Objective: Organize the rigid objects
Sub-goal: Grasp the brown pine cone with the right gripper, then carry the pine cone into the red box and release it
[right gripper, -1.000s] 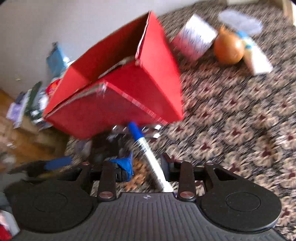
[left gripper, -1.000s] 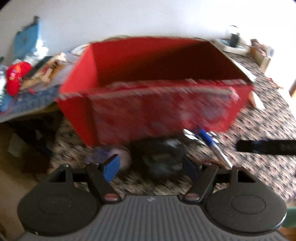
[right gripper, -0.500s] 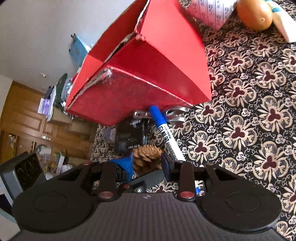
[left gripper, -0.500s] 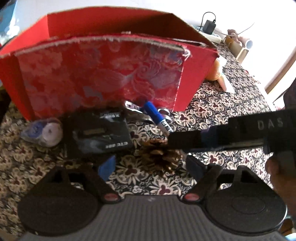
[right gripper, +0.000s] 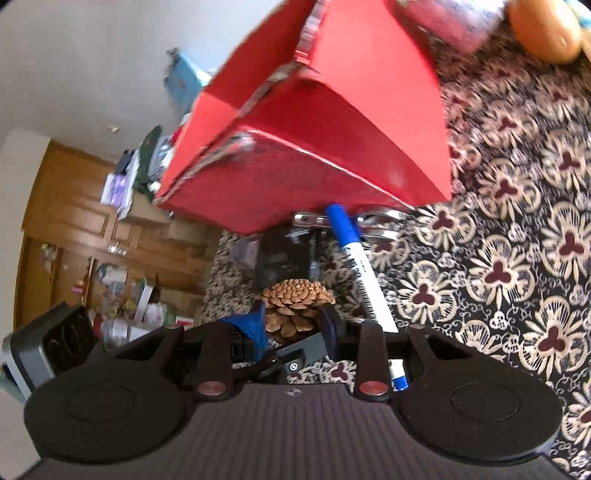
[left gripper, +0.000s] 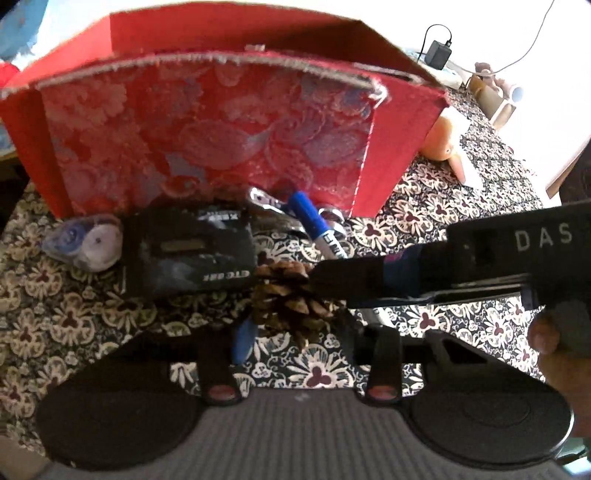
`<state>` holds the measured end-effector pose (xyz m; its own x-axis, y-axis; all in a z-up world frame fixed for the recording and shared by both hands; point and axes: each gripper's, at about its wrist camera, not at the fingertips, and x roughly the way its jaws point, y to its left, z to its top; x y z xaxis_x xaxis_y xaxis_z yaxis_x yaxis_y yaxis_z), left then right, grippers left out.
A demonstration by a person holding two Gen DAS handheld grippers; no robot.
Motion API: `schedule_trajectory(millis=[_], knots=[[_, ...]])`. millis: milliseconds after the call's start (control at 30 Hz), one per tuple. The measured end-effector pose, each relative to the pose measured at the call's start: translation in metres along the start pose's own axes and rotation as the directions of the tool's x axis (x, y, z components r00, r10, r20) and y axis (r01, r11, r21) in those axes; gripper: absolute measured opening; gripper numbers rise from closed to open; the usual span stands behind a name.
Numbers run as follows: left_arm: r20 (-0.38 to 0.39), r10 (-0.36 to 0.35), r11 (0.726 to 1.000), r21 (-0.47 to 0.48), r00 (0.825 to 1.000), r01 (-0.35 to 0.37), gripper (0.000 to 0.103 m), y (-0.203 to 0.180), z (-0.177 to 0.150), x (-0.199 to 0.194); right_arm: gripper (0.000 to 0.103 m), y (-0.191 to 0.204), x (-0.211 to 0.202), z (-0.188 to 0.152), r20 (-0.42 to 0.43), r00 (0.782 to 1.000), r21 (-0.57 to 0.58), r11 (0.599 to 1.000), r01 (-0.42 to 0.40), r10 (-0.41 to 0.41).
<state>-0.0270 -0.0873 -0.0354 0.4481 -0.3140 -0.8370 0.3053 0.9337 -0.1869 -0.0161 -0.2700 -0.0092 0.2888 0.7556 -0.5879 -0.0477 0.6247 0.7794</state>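
A brown pine cone point(left gripper: 291, 302) lies on the flowered cloth in front of a red box point(left gripper: 207, 133). My left gripper point(left gripper: 299, 332) is open with the cone just ahead between its fingers. My right gripper point(right gripper: 293, 321) comes in from the right and its fingers stand on both sides of the pine cone point(right gripper: 295, 302), touching or nearly so; in the left wrist view its finger point(left gripper: 354, 284) lies against the cone. A blue-capped white marker point(right gripper: 358, 269), a black box point(left gripper: 188, 254) and metal tongs point(left gripper: 269, 206) lie by the red box.
A tape dispenser point(left gripper: 85, 243) lies left of the black box. An orange round object point(right gripper: 543, 29) and a white packet point(left gripper: 469, 170) sit beyond the red box point(right gripper: 317, 136). The table's left edge drops to a cluttered wooden cabinet point(right gripper: 74, 236).
Both grippers moved down and in toward the pine cone. My right gripper's fingers now flank the cone, and the left gripper has come closer to it.
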Motion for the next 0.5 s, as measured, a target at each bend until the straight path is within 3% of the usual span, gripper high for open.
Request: schedule_trajectory(millis=[267,500], knots=[[0.099,0.029,0.999,0.023,0.995,-0.032,0.042,-0.016,0.013,-0.045,0.015,0.040,-0.024,0.020,0.075,0.995,-0.133,0.990,-0.051,0.061],[0.234,0.038,0.993,0.103,0.971,-0.064,0.042,-0.011,0.062,-0.081,0.015,0.081,-0.022,0.067,0.180,0.978,-0.225,0.972,-0.059,0.101]])
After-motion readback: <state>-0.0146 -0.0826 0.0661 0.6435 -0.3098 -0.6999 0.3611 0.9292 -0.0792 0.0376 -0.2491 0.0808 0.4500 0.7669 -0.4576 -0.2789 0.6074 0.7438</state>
